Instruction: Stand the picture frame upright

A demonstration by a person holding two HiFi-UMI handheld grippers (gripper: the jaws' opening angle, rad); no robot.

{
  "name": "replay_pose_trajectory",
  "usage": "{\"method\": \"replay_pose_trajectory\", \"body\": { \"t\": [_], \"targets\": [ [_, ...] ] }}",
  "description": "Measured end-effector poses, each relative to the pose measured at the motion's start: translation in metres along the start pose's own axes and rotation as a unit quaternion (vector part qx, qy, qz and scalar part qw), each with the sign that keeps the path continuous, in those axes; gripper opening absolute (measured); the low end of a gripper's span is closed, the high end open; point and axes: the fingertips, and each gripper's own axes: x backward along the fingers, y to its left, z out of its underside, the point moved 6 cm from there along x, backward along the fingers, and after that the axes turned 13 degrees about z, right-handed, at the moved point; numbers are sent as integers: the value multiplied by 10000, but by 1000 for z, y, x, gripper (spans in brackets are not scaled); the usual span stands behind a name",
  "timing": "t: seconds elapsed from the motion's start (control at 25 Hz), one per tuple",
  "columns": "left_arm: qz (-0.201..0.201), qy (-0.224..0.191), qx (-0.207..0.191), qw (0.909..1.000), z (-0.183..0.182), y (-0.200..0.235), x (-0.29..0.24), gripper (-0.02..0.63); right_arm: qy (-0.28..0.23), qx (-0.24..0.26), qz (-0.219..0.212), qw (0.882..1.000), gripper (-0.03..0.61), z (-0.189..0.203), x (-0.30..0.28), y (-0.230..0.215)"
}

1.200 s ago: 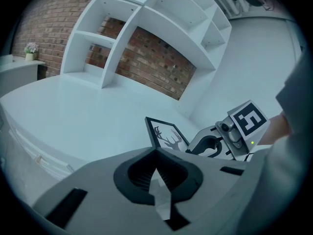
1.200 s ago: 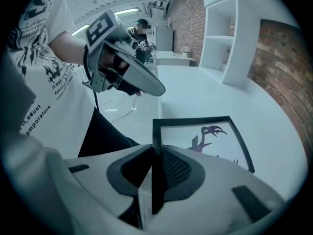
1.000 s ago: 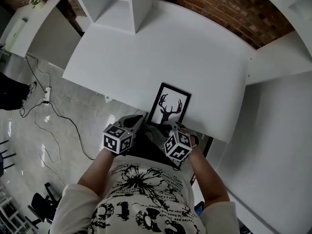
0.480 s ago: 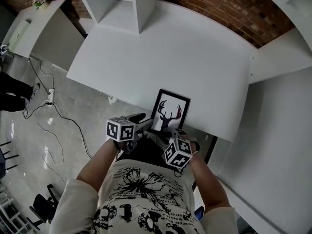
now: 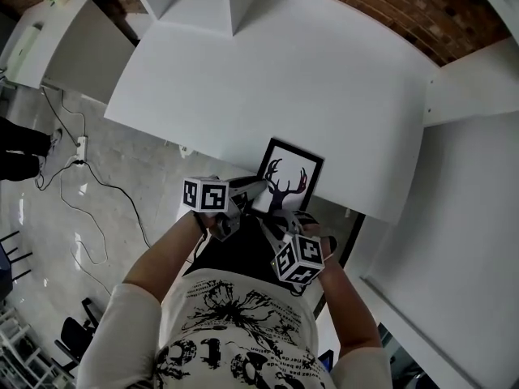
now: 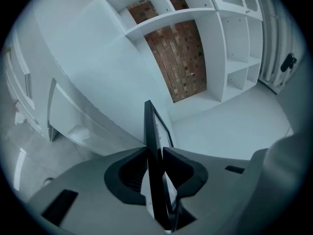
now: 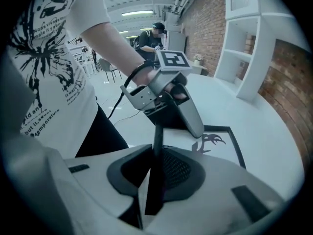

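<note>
White worktop (image 5: 324,79) fills the middle of the head view, and the picture frame (image 5: 289,177) sits at its near edge, lower centre. The left gripper (image 6: 155,150) jaws, just closing, pinch the frame's left edge. The right gripper (image 7: 157,153) jaws clamp its near edge. Only the left gripper view shows brick-backed shelf compartments (image 6: 230,48), upper right.

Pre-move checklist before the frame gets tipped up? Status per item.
1. left gripper on frame: ok. Its jaws have just been closing, and the frame's edge sits pinched between them.
2. right gripper on frame: ok, shut on the near edge.
3. Frame upright: not ok, the print faces up.
4. table behind the frame bare: ok.
5. Frame's back ready to prop it: cannot tell, hidden.
</note>
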Motion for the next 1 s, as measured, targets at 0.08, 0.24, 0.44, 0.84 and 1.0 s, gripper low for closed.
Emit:
{"method": "replay_pose_trajectory", "body": {
  "t": [0.08, 0.24, 0.44, 0.84, 1.0],
  "targets": [
    [61, 24, 80, 9999, 2, 4, 3, 103, -23, 85, -15, 10000, 69, -1, -4, 5],
    [63, 102, 211, 9997, 5, 6, 5, 98, -28, 136, -33, 9999, 69, 2, -7, 10],
    [-13, 150, 404, 9991, 6, 7, 4, 91, -19, -128, 97, 9999, 72, 9, -10, 11],
    [-83, 224, 311, 9992, 4, 8, -3, 91, -1219, -4739, 424, 8711, 244, 86, 37, -46],
    [-77, 238, 283, 9993, 3, 9, -3, 91, -1406, -6261, 148, 7668, 207, 133, 36, -62]
  ]
}}
